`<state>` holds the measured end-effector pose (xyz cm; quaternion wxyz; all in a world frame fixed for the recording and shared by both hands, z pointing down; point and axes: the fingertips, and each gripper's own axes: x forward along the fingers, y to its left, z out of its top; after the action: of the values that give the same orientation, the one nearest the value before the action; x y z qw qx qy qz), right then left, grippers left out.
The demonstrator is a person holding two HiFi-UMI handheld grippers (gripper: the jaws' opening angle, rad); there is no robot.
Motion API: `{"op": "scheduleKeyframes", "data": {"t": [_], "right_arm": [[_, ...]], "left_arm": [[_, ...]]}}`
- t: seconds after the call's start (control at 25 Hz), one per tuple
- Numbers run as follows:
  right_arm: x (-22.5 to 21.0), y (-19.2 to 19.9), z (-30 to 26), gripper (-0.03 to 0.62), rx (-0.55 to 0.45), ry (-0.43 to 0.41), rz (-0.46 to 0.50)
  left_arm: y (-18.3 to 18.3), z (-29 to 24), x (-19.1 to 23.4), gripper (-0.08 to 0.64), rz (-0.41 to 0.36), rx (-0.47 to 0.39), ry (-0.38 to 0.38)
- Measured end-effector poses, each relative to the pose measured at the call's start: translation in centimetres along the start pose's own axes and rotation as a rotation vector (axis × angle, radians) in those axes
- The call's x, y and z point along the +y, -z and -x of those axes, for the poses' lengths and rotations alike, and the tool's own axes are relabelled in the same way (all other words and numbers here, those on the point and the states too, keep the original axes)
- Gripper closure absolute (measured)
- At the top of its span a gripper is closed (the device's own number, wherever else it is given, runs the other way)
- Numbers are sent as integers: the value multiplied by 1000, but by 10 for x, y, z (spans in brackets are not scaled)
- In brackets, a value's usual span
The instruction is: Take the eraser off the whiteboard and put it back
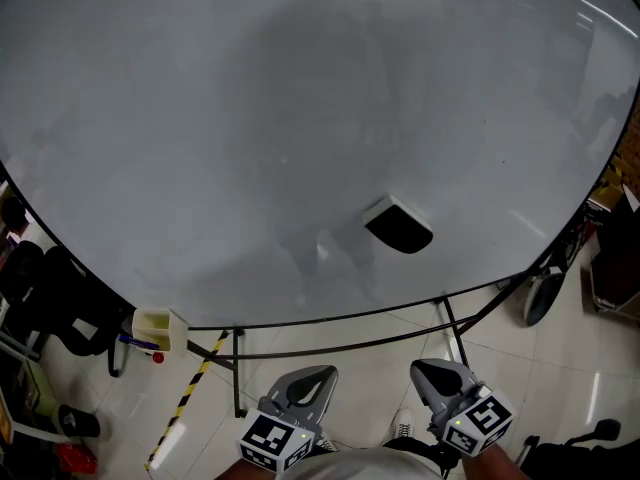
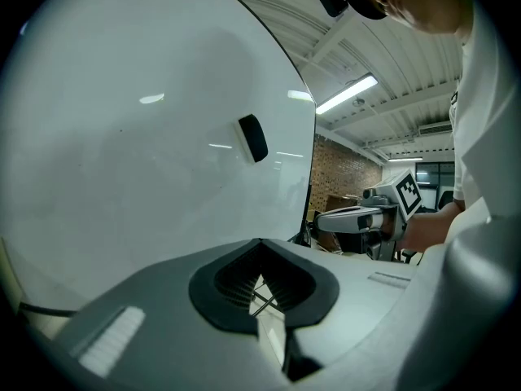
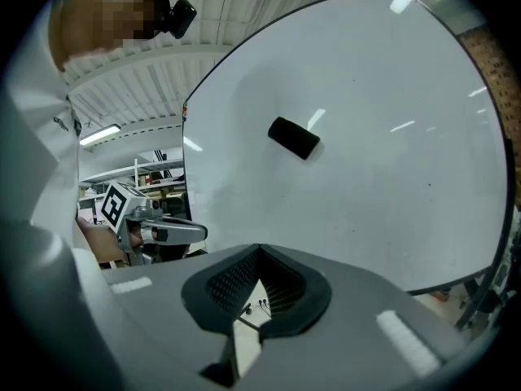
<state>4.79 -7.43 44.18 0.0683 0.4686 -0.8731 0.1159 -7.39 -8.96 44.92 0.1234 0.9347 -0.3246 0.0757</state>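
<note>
The eraser (image 1: pixel 398 226) clings to the whiteboard (image 1: pixel 250 118) at its lower right, far from both grippers. It looks light and stiff-backed, likely magnet-held, and is best pinched across its narrow sides. The left gripper (image 1: pixel 312 378) and right gripper (image 1: pixel 432 373) are both closed and empty.

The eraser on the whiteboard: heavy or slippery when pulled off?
Probably light: the eraser clings unsupported to the upright whiteboard, likely by a magnet, so expect slight resistance. Its blocky shape looks rigid and unlikely to roll.
</note>
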Motion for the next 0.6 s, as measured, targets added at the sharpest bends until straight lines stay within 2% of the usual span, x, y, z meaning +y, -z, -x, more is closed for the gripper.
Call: {"op": "scheduleKeyframes", "data": {"t": [0.32,0.6], "right_arm": [[15,4,13,591,-7,51,-31],[2,5,36,591,-6,-31,-11]], "left_arm": [[16,4,-7,543,10,40,61],[20,1,-35,543,32,28,-28]]}}
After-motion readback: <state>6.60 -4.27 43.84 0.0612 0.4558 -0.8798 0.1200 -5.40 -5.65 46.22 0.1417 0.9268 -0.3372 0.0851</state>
